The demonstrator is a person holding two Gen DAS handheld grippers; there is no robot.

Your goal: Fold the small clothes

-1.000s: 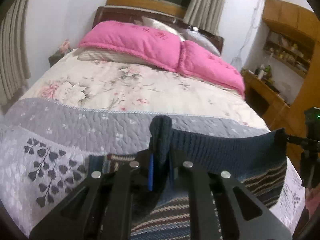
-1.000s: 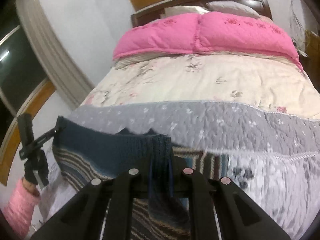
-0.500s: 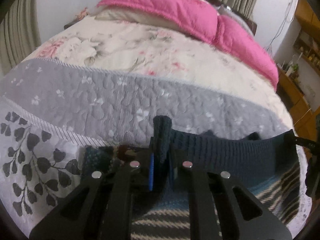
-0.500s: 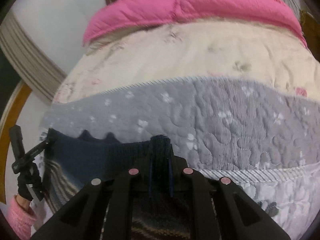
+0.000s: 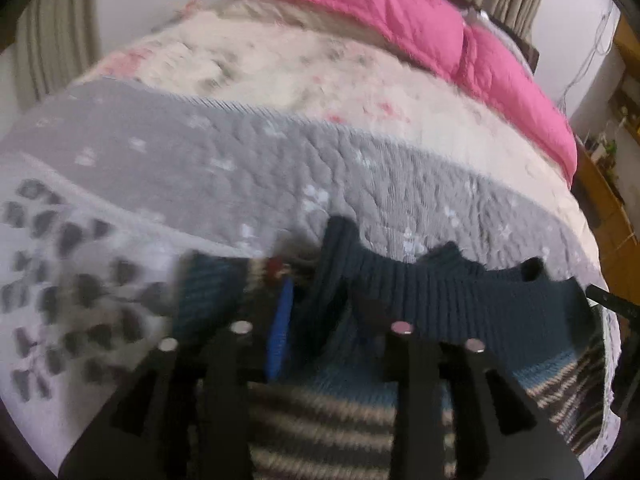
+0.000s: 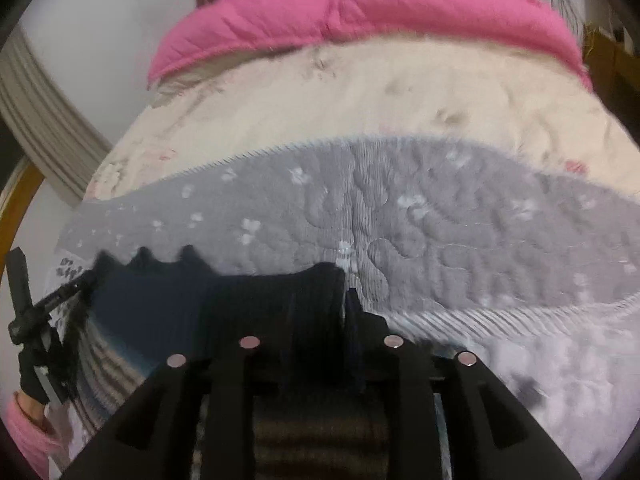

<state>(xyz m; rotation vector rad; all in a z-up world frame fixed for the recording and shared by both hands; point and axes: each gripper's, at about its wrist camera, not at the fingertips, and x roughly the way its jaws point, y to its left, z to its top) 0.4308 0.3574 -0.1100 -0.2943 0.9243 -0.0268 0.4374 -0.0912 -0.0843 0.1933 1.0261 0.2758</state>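
- Sweater hangs stretched between my two grippers, its dark ribbed edge taut above the grey band of the quilt, near the foot of the bed; its striped body drops out of sight below the fingers.
- My left gripper is clenched on one end of that ribbed edge; a fold of knit stands up between the fingers, beside a blue pad.
- My right gripper is clenched on the other end, a thick roll of knit pinched between its fingers.
- Both views are blurred, so I cannot judge how deep either bite is. I think a shallow bite is the main risk: heavy knit, if tugged sideways, could slide out of one gripper and the whole edge would fall crooked.
- The edge between the grips shows small peaks, not a straight line. If I lay it down like that, I expect the fold to come out wrinkled or skewed.
- I cannot see the lower body, or tell whether it touches the quilt. If it drags or bunches there as I lower, the fold would land on a lump.
- The quilt is textured; knit may catch on it and not slide flat.
- Pulling the grippers further apart to tidy the edge could overstretch the rib or pop one grip loose.
- In the right view, a pink sleeve sits just under the left gripper, clear of the cloth.
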